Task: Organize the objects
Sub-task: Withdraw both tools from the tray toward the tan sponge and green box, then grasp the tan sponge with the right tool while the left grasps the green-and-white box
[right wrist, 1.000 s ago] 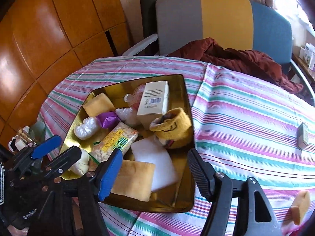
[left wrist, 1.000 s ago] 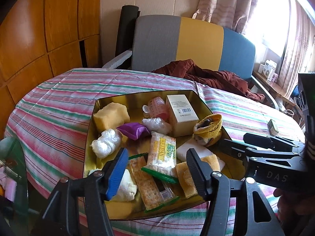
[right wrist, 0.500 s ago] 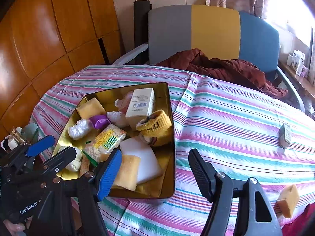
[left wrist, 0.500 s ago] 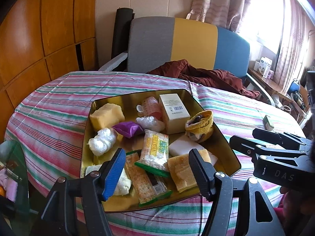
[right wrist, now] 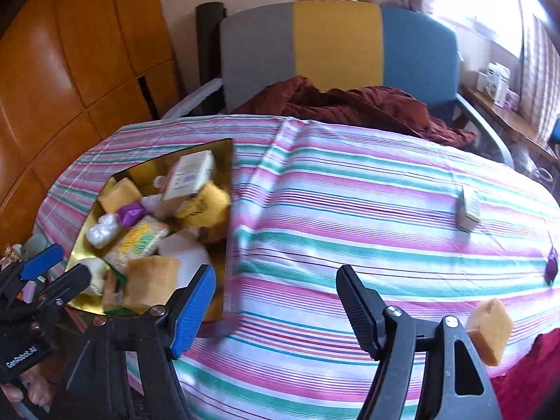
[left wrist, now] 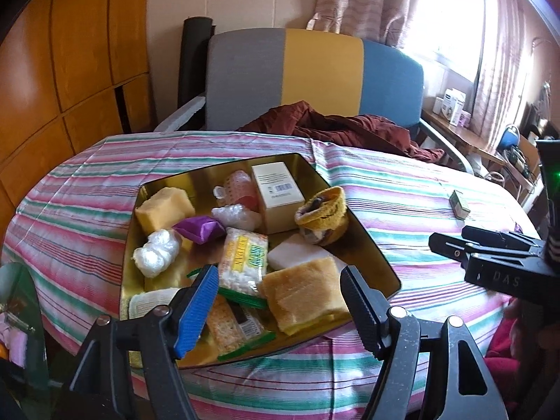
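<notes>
Your counter (right wrist: 350,210) wears a pink, green and white striped cloth, with wood panelling on the left and a grey, yellow and blue chair (left wrist: 315,77) behind it, a maroon garment (left wrist: 336,129) heaped on the seat.

At the left of the counter sits the gold tray (left wrist: 371,245), crowded with things. From its left side: a yellow sponge block (left wrist: 164,208), a white crumpled plastic wad (left wrist: 155,252), a purple pouch (left wrist: 199,229), a yellow-green snack packet (left wrist: 245,262), a cracker pack (left wrist: 227,329) partly under it, a cream box (left wrist: 278,196) at the back, a white foam pad (left wrist: 301,255), a tan sponge (left wrist: 304,295) near the front rim, and a yellow knitted cuff (left wrist: 323,211) by the right wall.

Your left gripper (left wrist: 278,309) hovers over the tray's near edge, fingers spread wide and holding nothing.

Further right, your right gripper (right wrist: 276,309) hangs above bare striped cloth just right of the tray, fingers equally wide and empty.

Right of that, loose on the cloth and well apart from the tray, lie a small carton (right wrist: 470,206), a purple wrapped piece (right wrist: 552,267) and, nearest you, a tan sponge cube (right wrist: 490,330).
</notes>
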A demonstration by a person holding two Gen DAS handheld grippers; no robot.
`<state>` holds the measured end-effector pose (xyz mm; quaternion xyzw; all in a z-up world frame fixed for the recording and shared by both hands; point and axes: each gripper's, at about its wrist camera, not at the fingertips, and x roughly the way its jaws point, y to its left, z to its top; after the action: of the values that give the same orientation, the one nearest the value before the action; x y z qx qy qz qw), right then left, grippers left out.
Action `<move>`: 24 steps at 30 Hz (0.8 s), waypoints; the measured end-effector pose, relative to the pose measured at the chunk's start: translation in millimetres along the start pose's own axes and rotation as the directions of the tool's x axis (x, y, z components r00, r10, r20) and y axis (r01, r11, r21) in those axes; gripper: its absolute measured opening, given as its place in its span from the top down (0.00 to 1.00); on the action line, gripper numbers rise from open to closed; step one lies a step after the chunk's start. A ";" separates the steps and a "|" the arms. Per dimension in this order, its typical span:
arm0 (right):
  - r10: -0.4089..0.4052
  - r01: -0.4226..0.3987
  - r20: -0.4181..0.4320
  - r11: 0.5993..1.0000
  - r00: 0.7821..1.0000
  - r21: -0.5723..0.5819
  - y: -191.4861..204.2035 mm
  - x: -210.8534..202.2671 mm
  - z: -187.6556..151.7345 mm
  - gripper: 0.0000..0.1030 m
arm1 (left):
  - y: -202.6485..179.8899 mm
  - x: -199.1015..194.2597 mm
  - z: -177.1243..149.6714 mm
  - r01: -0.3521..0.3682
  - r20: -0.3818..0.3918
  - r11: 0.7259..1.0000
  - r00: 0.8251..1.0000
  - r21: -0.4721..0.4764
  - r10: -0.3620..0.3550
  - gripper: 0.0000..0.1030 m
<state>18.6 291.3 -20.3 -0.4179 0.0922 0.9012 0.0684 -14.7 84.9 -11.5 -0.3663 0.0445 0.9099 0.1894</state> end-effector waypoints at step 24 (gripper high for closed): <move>-0.182 0.208 -0.171 0.967 0.968 0.149 -167.3 -22.8 -20.0 0.29 | -55.0 14.2 1.8 0.108 -0.048 0.987 0.994 0.122 -0.103 0.29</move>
<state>81.6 448.6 -33.7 -0.4869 0.1303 0.8439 0.1838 -4.5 140.5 -16.7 -0.3744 0.0854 0.8864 0.2586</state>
